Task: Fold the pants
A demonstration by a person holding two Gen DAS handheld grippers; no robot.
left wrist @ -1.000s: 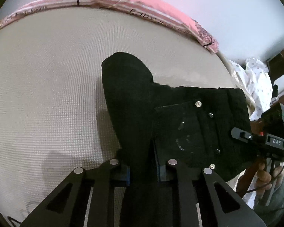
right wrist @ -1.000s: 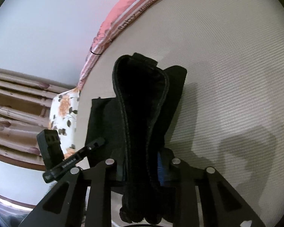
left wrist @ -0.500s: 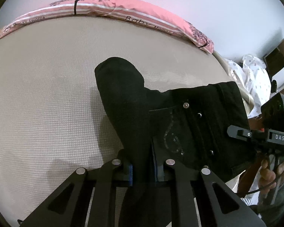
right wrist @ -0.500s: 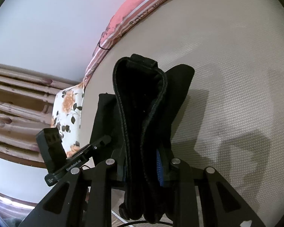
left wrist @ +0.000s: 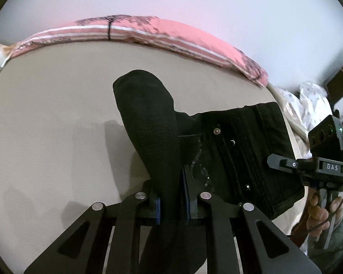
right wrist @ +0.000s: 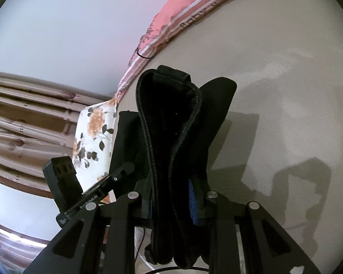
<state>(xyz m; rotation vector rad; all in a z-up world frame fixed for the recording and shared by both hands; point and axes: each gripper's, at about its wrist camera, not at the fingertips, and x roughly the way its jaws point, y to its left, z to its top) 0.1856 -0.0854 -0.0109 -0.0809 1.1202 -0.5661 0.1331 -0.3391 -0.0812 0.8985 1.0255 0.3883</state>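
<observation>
Both sets of fingers pinch the black pants (left wrist: 240, 150) above the bed (left wrist: 45, 118): left gripper (left wrist: 171, 203), right gripper (right wrist: 171, 203).

left claw (left wrist: 172, 202): clamped on black pants (left wrist: 148, 123) | right claw (left wrist: 308, 166): gripping waistband | beige mattress (left wrist: 57, 114)

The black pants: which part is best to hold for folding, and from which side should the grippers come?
Probably the bunched ends of the black pants, from the near edge of the bed, as the left gripper and right gripper do now: gathered cloth fits between pads.
</observation>
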